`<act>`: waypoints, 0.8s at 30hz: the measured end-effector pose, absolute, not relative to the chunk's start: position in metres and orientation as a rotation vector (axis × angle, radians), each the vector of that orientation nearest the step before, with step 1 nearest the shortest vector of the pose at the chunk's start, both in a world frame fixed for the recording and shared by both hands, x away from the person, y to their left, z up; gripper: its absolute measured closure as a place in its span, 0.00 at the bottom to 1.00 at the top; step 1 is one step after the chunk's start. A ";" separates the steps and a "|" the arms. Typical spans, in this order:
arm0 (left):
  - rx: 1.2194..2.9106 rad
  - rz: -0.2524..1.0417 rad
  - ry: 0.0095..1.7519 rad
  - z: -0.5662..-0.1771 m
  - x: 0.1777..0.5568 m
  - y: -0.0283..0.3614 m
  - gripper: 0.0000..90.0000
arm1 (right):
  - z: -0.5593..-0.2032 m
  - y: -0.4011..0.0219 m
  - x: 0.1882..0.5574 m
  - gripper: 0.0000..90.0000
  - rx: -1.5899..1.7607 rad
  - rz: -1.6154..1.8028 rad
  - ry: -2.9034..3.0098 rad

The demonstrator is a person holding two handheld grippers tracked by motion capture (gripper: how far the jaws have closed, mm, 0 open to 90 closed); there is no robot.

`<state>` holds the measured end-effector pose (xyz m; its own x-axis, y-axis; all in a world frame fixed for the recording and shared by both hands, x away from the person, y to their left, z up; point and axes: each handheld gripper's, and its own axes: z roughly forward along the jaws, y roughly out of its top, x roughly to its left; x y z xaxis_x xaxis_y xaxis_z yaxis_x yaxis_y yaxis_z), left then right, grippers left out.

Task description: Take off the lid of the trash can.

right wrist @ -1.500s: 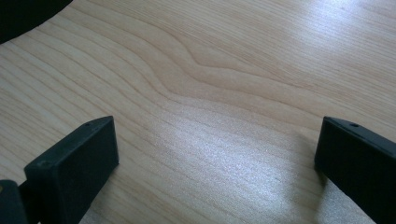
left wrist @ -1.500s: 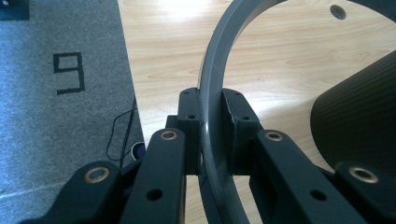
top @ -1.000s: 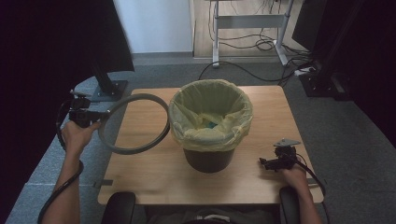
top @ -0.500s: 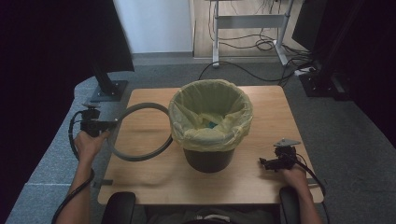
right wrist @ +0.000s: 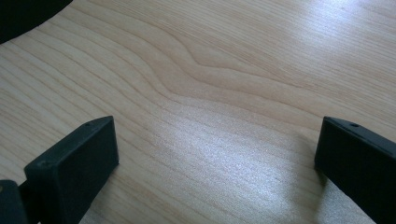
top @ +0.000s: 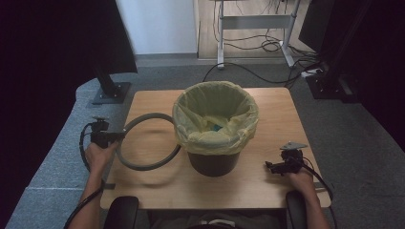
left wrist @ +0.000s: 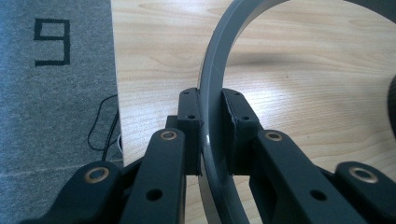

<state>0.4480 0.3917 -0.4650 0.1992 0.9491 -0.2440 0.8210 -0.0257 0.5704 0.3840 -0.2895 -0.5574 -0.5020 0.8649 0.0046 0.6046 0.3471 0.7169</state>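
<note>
Left gripper (left wrist: 212,140): fingers (left wrist: 189,119) pinching grey bin ring (top: 143,143), one pad each side of band. Since a second ago, ring lowered from raised position toward bench (top: 286,102), beside bin (top: 215,131) with yellow liner (top: 196,136). Judgement: ring removed, being set down. Ring smooth, rigid, tilted. Right gripper (right wrist: 215,154): fingers spread, bare bench between them.

The high view looks down on the whole table (top: 267,102); both claw views skim the same wood closely.
</note>
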 end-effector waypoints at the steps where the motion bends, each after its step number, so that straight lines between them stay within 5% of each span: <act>1: 1.872 0.271 1.648 -0.468 0.448 0.391 0.87 | -0.557 -0.289 0.384 0.00 1.293 0.950 2.240; 24: 1.912 0.310 1.695 -0.524 0.441 0.375 0.87 | -0.557 -0.289 0.384 0.00 1.294 0.951 2.239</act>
<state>0.4414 0.3751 -0.5237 0.1737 0.9664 -0.1893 0.8368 -0.0435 0.5458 0.3840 -0.2894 -0.5574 -0.5014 0.8652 0.0061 0.6053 0.3458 0.7170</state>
